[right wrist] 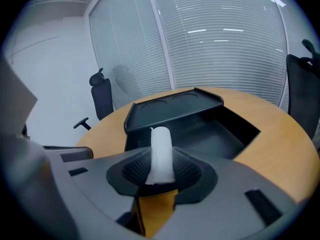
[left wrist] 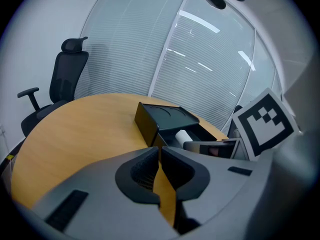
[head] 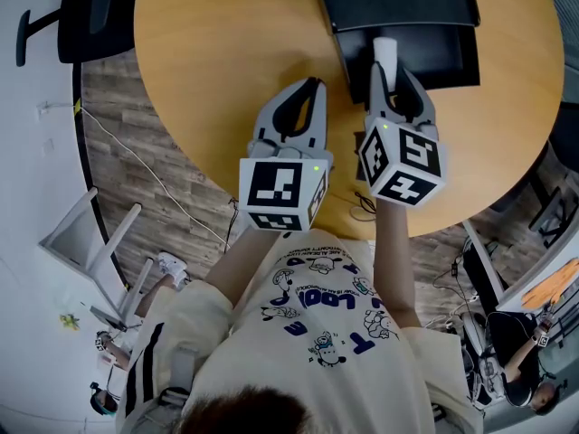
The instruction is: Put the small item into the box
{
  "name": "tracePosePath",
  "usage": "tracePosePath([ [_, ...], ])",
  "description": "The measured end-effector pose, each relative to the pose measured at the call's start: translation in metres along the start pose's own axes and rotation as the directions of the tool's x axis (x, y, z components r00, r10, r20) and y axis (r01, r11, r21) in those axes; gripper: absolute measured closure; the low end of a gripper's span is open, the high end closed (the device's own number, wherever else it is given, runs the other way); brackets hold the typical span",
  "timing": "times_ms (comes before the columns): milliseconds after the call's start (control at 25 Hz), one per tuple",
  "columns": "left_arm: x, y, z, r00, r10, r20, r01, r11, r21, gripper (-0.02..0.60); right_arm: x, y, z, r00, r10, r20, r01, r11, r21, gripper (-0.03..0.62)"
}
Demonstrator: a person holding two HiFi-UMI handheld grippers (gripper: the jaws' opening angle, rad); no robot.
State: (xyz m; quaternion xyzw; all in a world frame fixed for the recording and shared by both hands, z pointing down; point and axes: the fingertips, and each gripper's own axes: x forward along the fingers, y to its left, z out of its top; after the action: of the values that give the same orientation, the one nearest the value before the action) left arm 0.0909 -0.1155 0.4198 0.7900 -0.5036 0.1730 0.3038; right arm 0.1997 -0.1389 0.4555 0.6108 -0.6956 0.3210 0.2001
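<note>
A small white cylinder stands upright between my right gripper's jaws, which are shut on it. In the head view the cylinder sticks out past the right gripper, just over the near edge of the open black box. The box's lid is folded back behind the tray. My left gripper hovers over the bare wooden table left of the box, its jaws shut with nothing in them. From the left gripper view the cylinder shows at the box.
The round table's edge curves close to the person's body. A black office chair stands at the table's far left, and a second one at the right. A white frame and cables lie on the floor at left.
</note>
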Motion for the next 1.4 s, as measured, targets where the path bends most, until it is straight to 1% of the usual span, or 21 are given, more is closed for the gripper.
tracePosePath([
  [440,-0.002,0.002,-0.001,1.0,0.001,0.002,-0.001,1.0,-0.012,0.552,0.003,-0.001,0.0,1.0,-0.016,-0.001,0.016,1.0,-0.004,0.441],
  [680,-0.004,0.002,-0.002,1.0,0.001,0.006,-0.001,1.0,-0.016,0.552,0.003,-0.002,0.0,1.0,-0.005,-0.001,0.005,1.0,0.012,0.416],
  [1080,-0.009,0.001,0.005,1.0,-0.004,0.03,0.004,1.0,-0.009,0.552,-0.008,-0.002,0.006,0.999,-0.014,0.039,0.012,0.999,0.045,0.419],
  [1400,-0.023,-0.001,0.022,0.997,-0.017,0.071,0.015,1.0,0.019,0.552,-0.032,0.012,0.021,0.994,-0.029,0.108,0.025,0.999,0.045,0.521],
])
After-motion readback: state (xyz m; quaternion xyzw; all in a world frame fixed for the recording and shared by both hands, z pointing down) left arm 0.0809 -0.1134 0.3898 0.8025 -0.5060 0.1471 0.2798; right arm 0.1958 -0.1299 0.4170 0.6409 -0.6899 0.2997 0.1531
